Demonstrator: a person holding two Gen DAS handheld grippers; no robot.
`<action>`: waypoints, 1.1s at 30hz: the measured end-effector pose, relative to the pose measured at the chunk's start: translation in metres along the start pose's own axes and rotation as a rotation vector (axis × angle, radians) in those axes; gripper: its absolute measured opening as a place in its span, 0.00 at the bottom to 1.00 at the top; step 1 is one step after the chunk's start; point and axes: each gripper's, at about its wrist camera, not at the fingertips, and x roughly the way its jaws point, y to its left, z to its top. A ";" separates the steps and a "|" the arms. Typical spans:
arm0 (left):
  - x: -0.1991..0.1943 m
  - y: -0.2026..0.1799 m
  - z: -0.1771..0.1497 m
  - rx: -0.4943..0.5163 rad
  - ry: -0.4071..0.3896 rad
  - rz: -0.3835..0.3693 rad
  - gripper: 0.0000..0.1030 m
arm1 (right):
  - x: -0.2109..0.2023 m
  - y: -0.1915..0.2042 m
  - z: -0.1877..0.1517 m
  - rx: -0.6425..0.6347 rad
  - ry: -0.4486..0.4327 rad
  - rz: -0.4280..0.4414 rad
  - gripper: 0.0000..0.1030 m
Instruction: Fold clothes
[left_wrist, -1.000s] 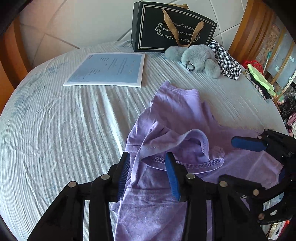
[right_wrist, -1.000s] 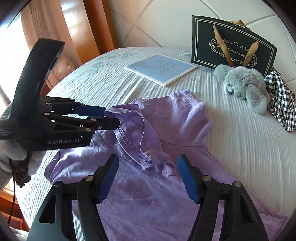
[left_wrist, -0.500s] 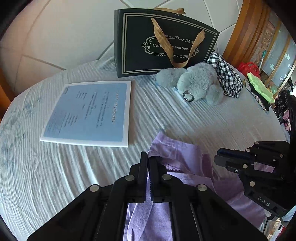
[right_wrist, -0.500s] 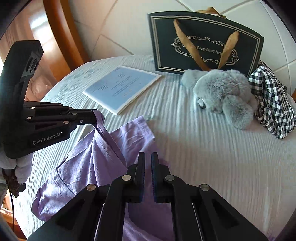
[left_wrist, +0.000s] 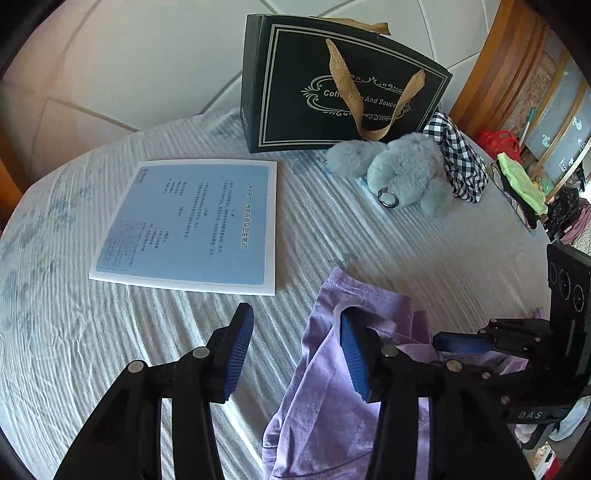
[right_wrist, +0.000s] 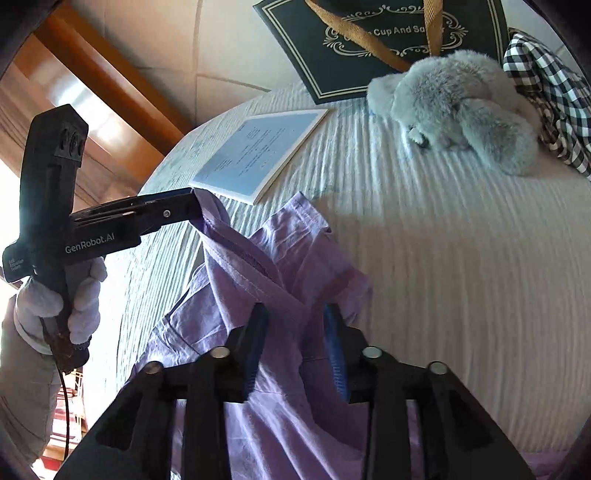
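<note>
A lilac T-shirt (left_wrist: 321, 406) lies bunched on the striped bedsheet (left_wrist: 74, 332). My left gripper (left_wrist: 295, 350) is open. The shirt's hemmed edge drapes over its right finger, and its left finger stands over bare sheet. In the right wrist view, the left gripper (right_wrist: 192, 201) comes in from the left with a fold of shirt (right_wrist: 277, 424) hanging at its tip. My right gripper (right_wrist: 295, 347) is partly open, with a ridge of the fabric between its fingers. In the left wrist view, the right gripper (left_wrist: 443, 341) sits close to the right, above the cloth.
A blue booklet (left_wrist: 192, 225) lies just beyond the shirt. Behind it stand a black gift bag (left_wrist: 332, 85), a grey plush toy (left_wrist: 402, 173) and a checkered cloth (left_wrist: 458, 162). A gloved hand (right_wrist: 59, 306) holds the left gripper.
Half a second ago both grippers were shut on the shirt; both now stand open. The cloth has been carried further towards the booklet and bag.
</note>
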 end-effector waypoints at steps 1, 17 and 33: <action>0.002 -0.001 -0.001 -0.004 0.001 -0.006 0.46 | 0.003 0.003 0.000 -0.001 0.000 0.010 0.58; 0.028 -0.011 0.015 0.053 0.027 -0.060 0.69 | -0.025 -0.021 0.013 0.030 -0.072 -0.144 0.65; 0.078 -0.030 0.012 0.177 0.082 -0.027 0.04 | 0.016 -0.007 0.021 -0.091 0.015 -0.124 0.23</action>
